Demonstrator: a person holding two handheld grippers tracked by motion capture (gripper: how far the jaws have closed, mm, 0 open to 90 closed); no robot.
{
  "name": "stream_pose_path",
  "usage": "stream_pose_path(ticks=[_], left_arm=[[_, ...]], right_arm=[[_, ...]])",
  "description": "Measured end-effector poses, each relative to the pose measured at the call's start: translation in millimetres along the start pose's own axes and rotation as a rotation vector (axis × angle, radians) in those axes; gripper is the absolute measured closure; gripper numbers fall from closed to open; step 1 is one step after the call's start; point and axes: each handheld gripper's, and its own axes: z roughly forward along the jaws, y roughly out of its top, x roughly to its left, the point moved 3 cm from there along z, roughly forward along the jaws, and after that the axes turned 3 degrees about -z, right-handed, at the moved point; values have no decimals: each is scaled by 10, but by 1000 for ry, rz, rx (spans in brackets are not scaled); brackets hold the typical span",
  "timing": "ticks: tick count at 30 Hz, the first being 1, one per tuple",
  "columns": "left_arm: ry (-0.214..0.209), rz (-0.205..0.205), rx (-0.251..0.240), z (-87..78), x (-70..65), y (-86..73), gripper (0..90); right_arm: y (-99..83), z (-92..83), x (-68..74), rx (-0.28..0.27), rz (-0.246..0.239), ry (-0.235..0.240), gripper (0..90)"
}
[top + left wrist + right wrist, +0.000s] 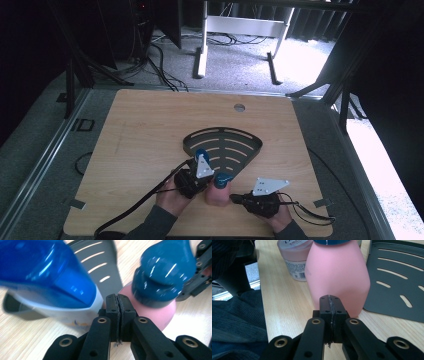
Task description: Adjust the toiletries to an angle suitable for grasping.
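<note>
A pink bottle (218, 194) with a dark blue cap stands at the near tip of a black slotted fan-shaped tray (225, 145). My left gripper (201, 175) is shut and empty just left of the bottle. Its closed tips (117, 302) sit between the pink bottle (155, 312) and a blue-topped white container (50, 277), with the tray (100, 265) behind. My right gripper (236, 199) is shut and empty right of the bottle. Its tips (329, 302) are close in front of the pink bottle (339, 272). A labelled jar (294, 260) stands beyond it, and the tray (397, 277) lies to the right.
The wooden table (140, 130) has a round hole (239, 107) near its far edge. Cables trail from both grippers over the near edge. A dark sleeve (237, 315) lies left of the right gripper. White desk legs (201, 60) stand on the floor beyond.
</note>
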Motion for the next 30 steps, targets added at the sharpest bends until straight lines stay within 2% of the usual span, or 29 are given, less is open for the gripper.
stream_pose_path(ticks=[1, 11, 19, 23, 24, 27, 29, 30], left_arm=[[13, -4, 5, -9, 25, -18, 877], [40, -44, 31, -51, 166, -128, 871], [82, -64, 42, -120, 298, -194, 861], [72, -68, 29, -158, 304, -207, 860], [46, -66, 17, -202, 276, -226, 860], [34, -40, 26, -251, 224, -252, 860], [30, -39, 23, -261, 203, -257, 864], [12, -25, 24, -291, 163, -270, 868]], right_arm=[[7, 10, -2, 0, -3, 0, 898], [55, 72, -53, 2, -2, -1, 898], [140, 196, -69, 3, -16, -3, 898], [180, 252, -68, 7, -22, -3, 898], [210, 296, -73, 6, -29, -3, 898], [236, 329, -76, 10, -31, -6, 898], [255, 353, -88, 9, -31, -6, 898], [262, 365, -100, 9, -30, -8, 898]])
